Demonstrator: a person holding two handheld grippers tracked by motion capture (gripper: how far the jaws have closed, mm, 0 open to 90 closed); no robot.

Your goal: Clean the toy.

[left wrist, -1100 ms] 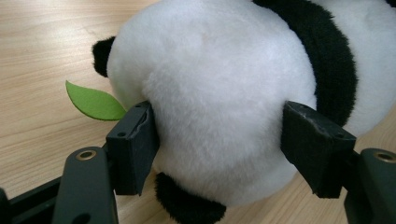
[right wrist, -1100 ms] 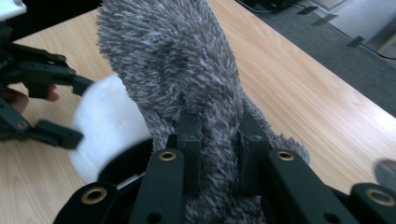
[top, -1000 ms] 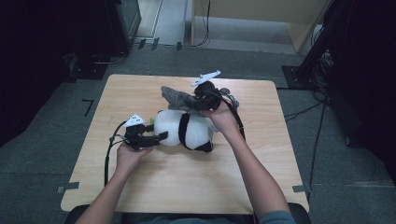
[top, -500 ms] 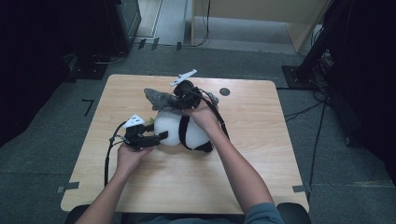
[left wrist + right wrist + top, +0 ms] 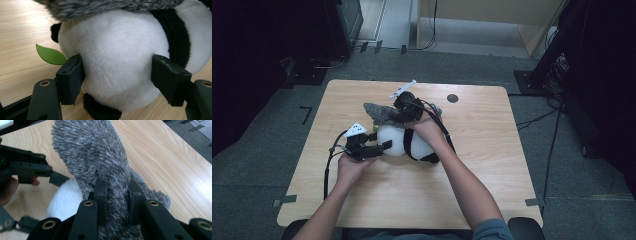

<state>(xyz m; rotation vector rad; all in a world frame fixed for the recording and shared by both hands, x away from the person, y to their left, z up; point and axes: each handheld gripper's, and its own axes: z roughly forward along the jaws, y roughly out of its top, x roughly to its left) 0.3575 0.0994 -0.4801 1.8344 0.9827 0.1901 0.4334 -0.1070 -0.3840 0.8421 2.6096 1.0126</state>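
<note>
Grey shaggy cloth (image 5: pixel 100 157): pinched in right hand-held gripper (image 5: pixel 117 195), draped over panda plush (image 5: pixel 117 57); left hand-held gripper (image 5: pixel 117 75) clamps panda, steadying it on worktop (image 5: pixel 492 130).

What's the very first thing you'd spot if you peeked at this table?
A plush panda lying in the middle of the wooden table, its white belly squeezed between the black fingers of the left gripper. Over its top lies a shaggy grey cloth, pinched by the right gripper at the panda's far side. A small green leaf pokes out beside the panda.
</note>
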